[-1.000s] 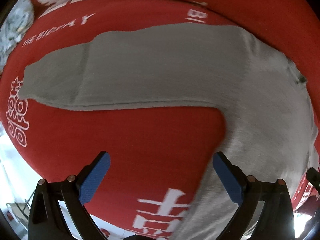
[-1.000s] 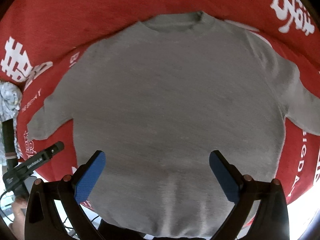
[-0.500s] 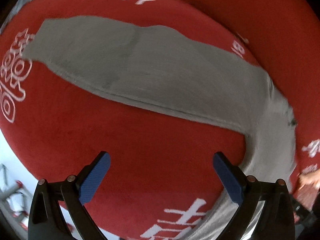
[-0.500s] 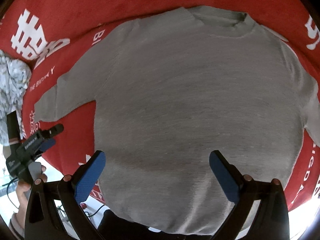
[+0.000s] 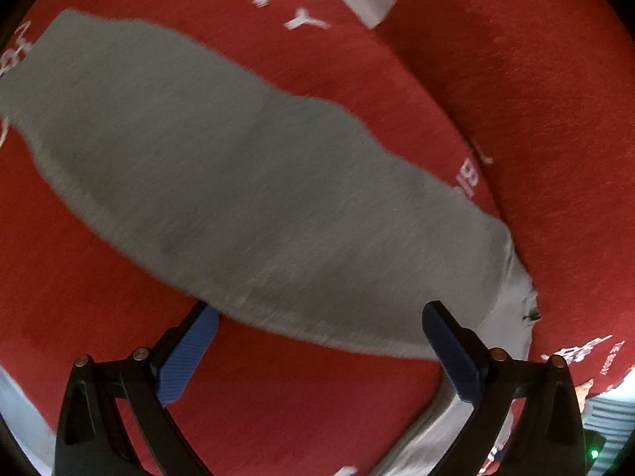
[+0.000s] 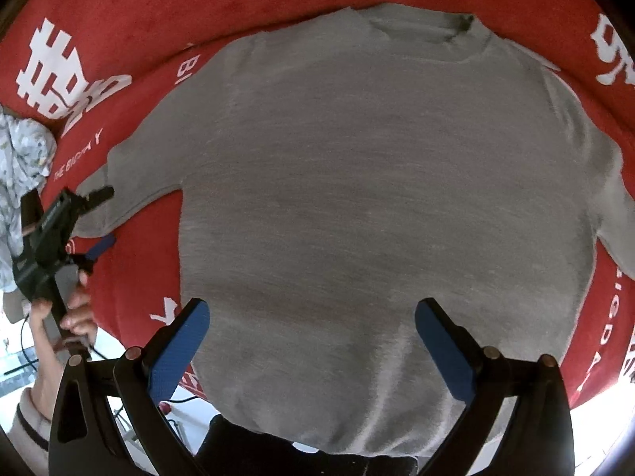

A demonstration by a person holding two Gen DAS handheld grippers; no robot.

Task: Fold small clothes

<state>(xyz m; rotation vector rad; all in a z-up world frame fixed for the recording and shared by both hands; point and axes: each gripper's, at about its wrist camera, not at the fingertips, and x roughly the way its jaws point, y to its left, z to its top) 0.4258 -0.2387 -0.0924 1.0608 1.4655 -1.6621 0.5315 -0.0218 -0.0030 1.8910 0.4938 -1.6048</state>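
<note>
A grey sweater [image 6: 377, 198] lies flat, face up, on a red cloth [image 6: 158, 8] with white print, collar at the far side. Its left sleeve [image 5: 238, 182] fills the left wrist view, stretched out sideways. My left gripper [image 5: 317, 341] is open and empty, low over the sleeve's near edge; it also shows in the right wrist view [image 6: 95, 218] at the sleeve's cuff. My right gripper [image 6: 313, 341] is open and empty above the sweater's lower body near the hem.
A pale patterned garment [image 6: 20, 166] lies bunched at the cloth's left edge. The cloth's near edge [image 6: 595, 396] drops off to a bright floor. A hand [image 6: 71, 317] holds the left gripper's handle.
My left gripper has moved in close to the left sleeve, which now fills its view. My right gripper has shifted a little, keeping the sweater's body below it.
</note>
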